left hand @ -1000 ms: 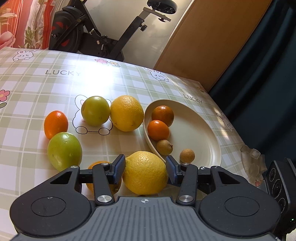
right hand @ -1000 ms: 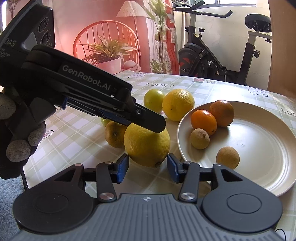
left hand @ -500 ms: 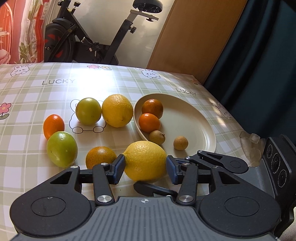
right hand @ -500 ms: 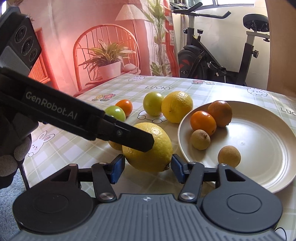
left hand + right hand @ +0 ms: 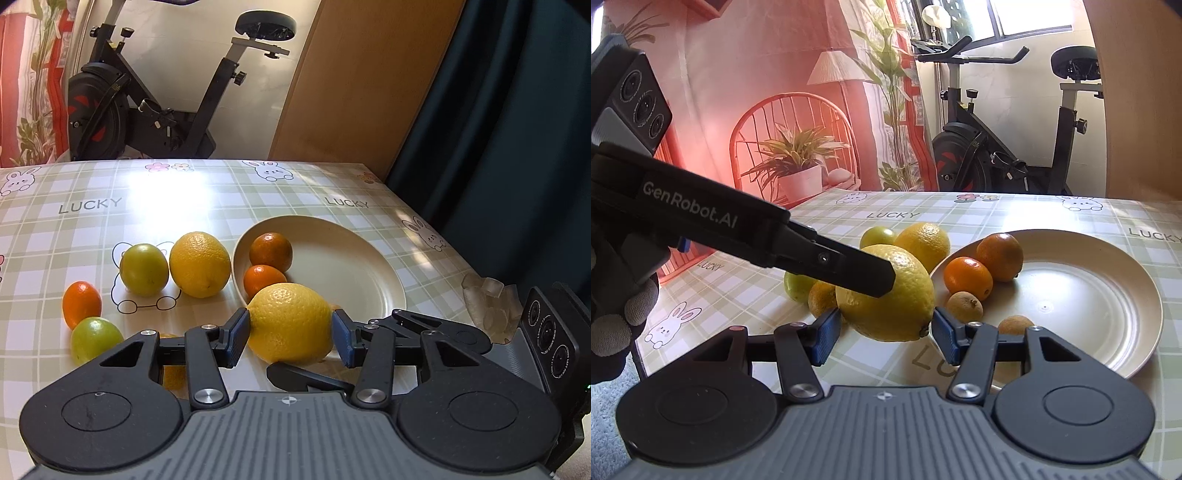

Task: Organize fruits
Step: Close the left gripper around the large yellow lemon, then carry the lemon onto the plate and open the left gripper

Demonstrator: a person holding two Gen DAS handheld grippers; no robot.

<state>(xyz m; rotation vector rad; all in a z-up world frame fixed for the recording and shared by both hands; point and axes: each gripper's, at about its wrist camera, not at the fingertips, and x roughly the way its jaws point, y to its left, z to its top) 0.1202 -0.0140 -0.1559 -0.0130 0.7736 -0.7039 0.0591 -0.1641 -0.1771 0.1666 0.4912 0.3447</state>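
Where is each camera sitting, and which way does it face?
Left wrist: on the left hand-held gripper, facing across the table toward the plate; its fingers clamp the lemon.
Right wrist: on the right hand-held gripper, low by the table edge, facing the plate; its jaws, just opening, flank the lemon, apparently not pressing; a gloved hand shows left.
Shared: lemon, plate, exercise bike, each other's gripper.

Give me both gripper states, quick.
Left gripper: closed on the lemon.
Right gripper: open; its jaws have just been opening, with the lemon between them, ungripped.
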